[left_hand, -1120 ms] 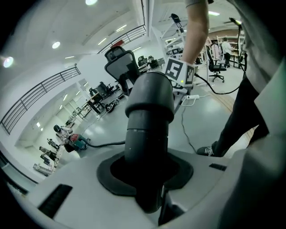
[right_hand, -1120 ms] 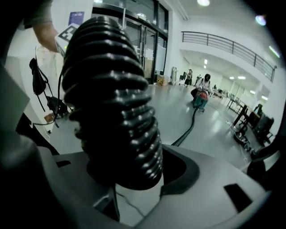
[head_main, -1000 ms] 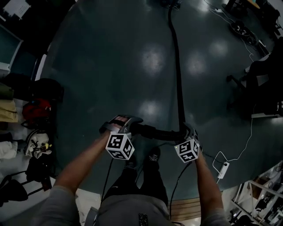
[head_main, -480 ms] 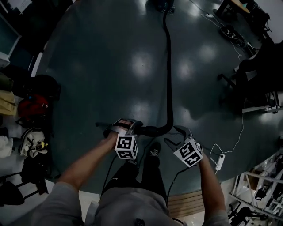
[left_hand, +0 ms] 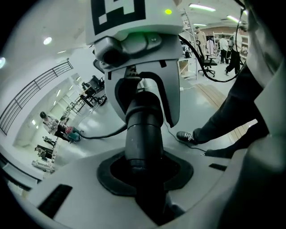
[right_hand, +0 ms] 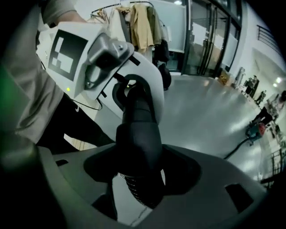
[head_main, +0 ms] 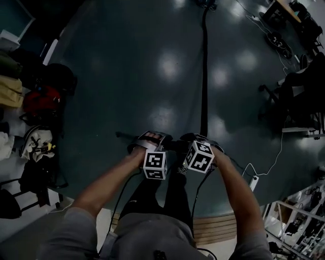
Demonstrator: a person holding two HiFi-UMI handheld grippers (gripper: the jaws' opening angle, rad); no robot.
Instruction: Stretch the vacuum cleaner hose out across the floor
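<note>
The black vacuum hose [head_main: 204,76] runs straight down the dark floor from the vacuum cleaner [head_main: 205,3] at the top edge to my two grippers. My left gripper [head_main: 152,139] is shut on the hose's rigid black end cuff [left_hand: 143,129], which fills the gap between its jaws. My right gripper [head_main: 190,141] faces it from the other side, close against it. Its jaws stand wide around the thick cuff and ribbed hose [right_hand: 138,138], and slivers of floor show on both sides of the hose. The vacuum cleaner [right_hand: 255,129] sits far off across the floor.
A white power strip [head_main: 252,183] and its cable lie to the right of my feet [head_main: 177,170]. A dark office chair [head_main: 299,91] stands at the right. Bags and clothes [head_main: 38,101] crowd the left edge. Wooden flooring [head_main: 223,236] begins behind me.
My right gripper has swung left from beside the hose onto its end, next to the left gripper. The hose's bend near my hands has straightened.
</note>
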